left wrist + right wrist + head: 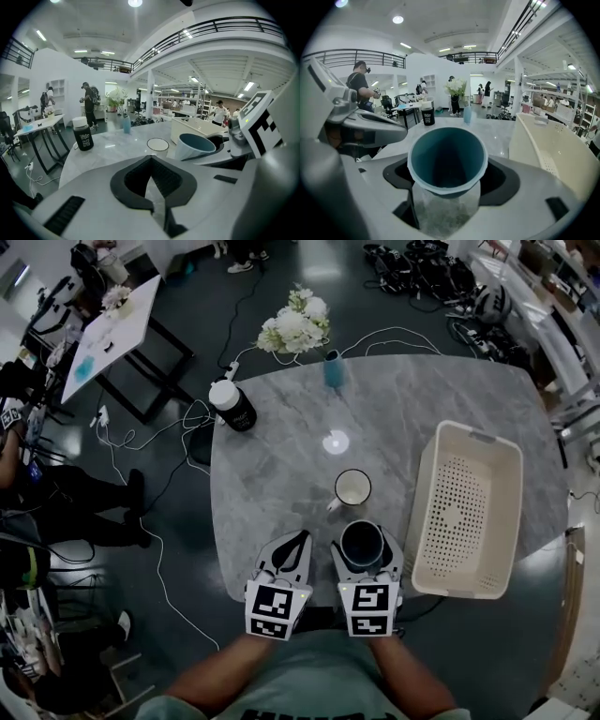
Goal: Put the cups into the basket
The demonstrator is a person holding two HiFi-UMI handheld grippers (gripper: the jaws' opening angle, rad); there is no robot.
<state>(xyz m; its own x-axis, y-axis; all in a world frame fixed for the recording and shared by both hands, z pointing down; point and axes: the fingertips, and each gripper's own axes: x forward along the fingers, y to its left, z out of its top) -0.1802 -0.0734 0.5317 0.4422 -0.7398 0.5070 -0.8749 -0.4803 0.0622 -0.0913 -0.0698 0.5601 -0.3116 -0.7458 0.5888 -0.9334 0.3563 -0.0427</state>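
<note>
A person at a grey marble table (281, 465) grips a blue-lined cup (362, 543) in the right gripper (362, 538), just to the left of a cream basket (480, 435). The jaws are closed on the cup's sides and the cup is outside the basket. The left gripper (289, 554), farther left of the basket, has its jaw tips together with nothing between them.

A white mug (352, 487) stands on the table left of the basket, beyond the held cup, with its pale inside on show. Well to the basket's left are a black bottle (232, 406) with a white cap and a blue vase (334, 368) next to white flowers (295, 326).

Only the head view looks down into the basket, whose perforated floor lies bare. The right gripper view (446, 173) looks straight into the cup (446, 159), which is teal down to a dark bottom, and shows just the basket's near wall (548, 145). The left gripper view (150, 159) catches the cup's white outer wall (197, 145) and the mug's rim (158, 144). It also shows a person (87, 101) standing in the hall beyond the bottle (82, 133).
</note>
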